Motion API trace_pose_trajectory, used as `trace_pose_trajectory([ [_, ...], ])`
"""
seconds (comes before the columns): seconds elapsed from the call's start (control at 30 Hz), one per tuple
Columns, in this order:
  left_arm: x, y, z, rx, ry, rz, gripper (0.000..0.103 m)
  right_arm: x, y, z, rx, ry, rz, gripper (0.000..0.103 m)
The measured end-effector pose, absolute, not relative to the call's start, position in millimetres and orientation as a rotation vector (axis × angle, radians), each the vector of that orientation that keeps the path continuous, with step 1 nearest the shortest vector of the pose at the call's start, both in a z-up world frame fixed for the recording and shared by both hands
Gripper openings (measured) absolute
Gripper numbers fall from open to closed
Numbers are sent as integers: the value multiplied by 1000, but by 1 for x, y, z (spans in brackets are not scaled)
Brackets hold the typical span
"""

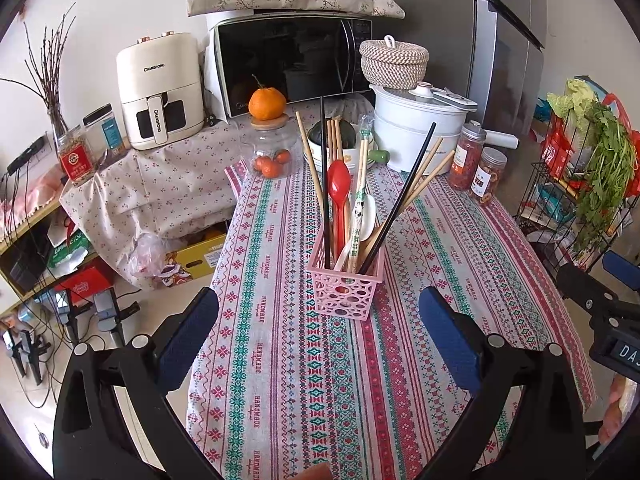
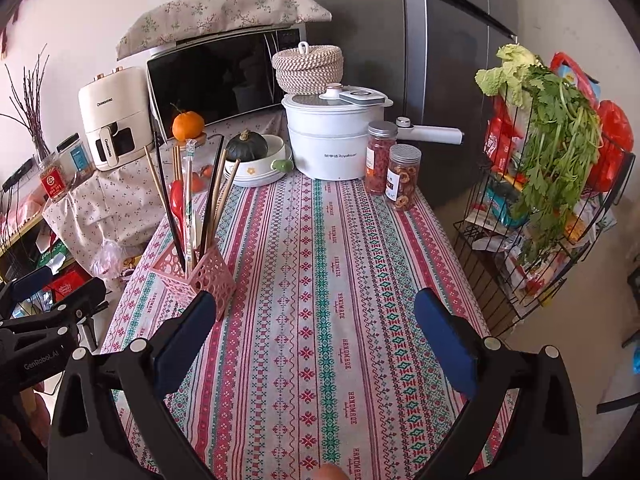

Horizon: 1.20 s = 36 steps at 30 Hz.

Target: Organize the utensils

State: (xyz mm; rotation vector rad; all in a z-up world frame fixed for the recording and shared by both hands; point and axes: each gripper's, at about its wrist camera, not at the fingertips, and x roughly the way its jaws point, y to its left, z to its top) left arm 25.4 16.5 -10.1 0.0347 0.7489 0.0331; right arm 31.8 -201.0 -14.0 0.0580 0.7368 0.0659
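i take the pink holder [image 1: 345, 285] as my landmark, since everything the task cares about sits in it: it stands upright on the table [image 1: 280, 360], on the patterned cloth, and it carries the red spoon [image 1: 339, 184] bowl-up, a white spoon [image 1: 370, 210], the black chopsticks [image 1: 404, 196] and the wooden chopsticks [image 1: 310, 160], plus one pair in a paper sleeve [image 1: 359, 200]. they fan out rather than stand straight, i think because the holder is wide and each one leans on its rim. i see no loose utensil on the cloth around the holder, so i judge the gathering is largely done. my left gripper [image 1: 320, 320] hangs just in front of the holder, jaws spread wide with nothing between them, framing it on both sides without touching; that seems a stance for checking or for nudging the holder. my right gripper [image 2: 320, 320] is to the right of the holder, jaws also wide and holding nothing, its left finger [image 2: 188, 328] close to the holder's near corner, though i cannot tell whether they touch. behind the holder stand a glass jar [image 1: 272, 152] topped with an orange [image 1: 267, 103], and a white pot [image 1: 416, 136]. if i shift the holder, the leaning chopsticks could tip it.
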Motion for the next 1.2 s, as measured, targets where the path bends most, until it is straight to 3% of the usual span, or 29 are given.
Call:
trace_pose_trajectory([
  [1.2,24,6,-16,36,772,-11,96,40,-203,-17,71,754,62,96],
])
